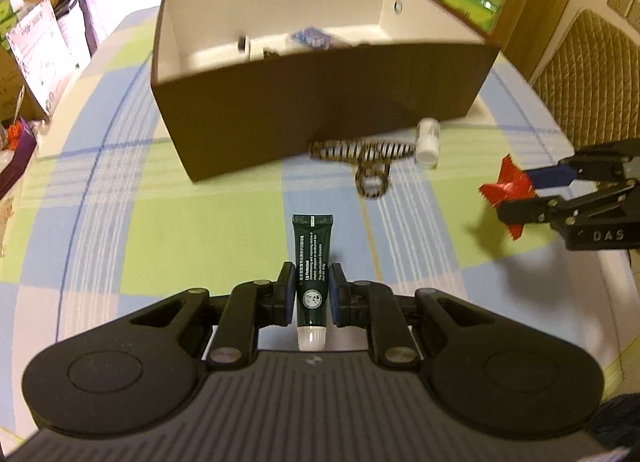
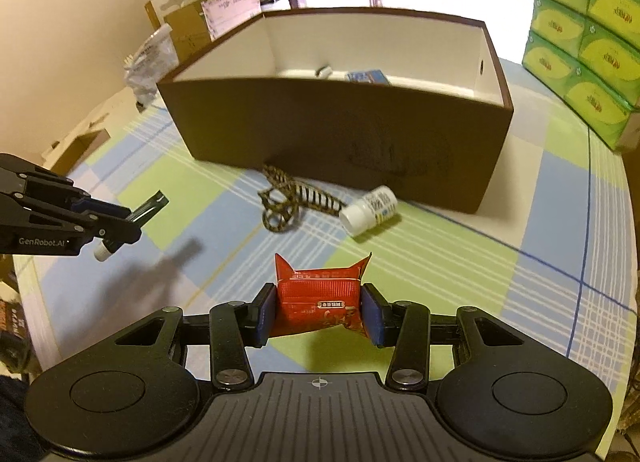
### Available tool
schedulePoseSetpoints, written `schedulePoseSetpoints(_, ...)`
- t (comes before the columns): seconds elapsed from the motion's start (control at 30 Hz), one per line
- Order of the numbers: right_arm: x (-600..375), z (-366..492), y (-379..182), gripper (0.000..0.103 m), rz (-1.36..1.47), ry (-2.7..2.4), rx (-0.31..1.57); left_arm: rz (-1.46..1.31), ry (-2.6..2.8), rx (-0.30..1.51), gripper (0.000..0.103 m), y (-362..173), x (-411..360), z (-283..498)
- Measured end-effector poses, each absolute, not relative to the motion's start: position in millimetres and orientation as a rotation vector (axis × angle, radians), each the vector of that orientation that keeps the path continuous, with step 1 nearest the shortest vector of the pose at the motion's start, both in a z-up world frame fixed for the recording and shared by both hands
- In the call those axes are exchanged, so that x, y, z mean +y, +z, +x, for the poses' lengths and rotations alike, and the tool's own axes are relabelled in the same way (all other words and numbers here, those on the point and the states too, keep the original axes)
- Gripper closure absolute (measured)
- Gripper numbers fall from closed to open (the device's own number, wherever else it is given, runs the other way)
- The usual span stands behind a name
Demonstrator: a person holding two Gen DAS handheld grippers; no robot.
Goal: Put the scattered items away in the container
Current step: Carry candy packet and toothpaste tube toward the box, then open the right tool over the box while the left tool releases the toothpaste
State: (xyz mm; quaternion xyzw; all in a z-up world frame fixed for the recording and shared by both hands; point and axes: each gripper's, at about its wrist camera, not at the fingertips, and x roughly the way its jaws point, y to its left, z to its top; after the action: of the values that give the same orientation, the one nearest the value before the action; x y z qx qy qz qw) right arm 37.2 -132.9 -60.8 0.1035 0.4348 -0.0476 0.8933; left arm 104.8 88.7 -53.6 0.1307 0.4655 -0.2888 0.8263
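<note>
Brown box (image 1: pixel 320 101) open-topped, both grippers loaded — table edge near

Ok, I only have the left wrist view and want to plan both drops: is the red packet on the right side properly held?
Observer: Yes. The right gripper has both pads shut on the red packet, pinching its middle.
Operator: Is my tube touching the table?
Observer: No. From the side, the green tube in the left gripper hangs above the cloth, and its shadow falls separately below.
Operator: Can you read anything on the bottle by the box?
Observer: The white bottle lies on its side, and its label shows a QR code.
</note>
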Motion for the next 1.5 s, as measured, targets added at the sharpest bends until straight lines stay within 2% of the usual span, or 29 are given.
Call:
schedulePoseSetpoints(0.47, -152.1, 64.7, -13.0, 0.056, 0.189, -0.039, 0.787, 0.211, -0.639, 0.859, 0.09, 0.7, 85.5, 136.7)
schedulePoseSetpoints(0.83, -190.8, 103.8, 19.6, 0.056, 0.165, -0.04, 0.708, 0.214, -0.661, 0.767, 0.09, 36.6, 65.3, 194.3)
schedulePoseSetpoints(1.1, -221.3, 160.9, 16.1, 0.056, 0.118, -0.058, 0.735, 0.233, -0.676, 0.819, 0.09, 24.6, 35.4, 260.6)
schedulePoseSetpoints(1.5, -271.5, 248.6, -26.7, 0.056, 0.159, -0.15, 0.86, 0.241, -0.653, 0.947, 0.09, -22.9, -15.4, 349.9)
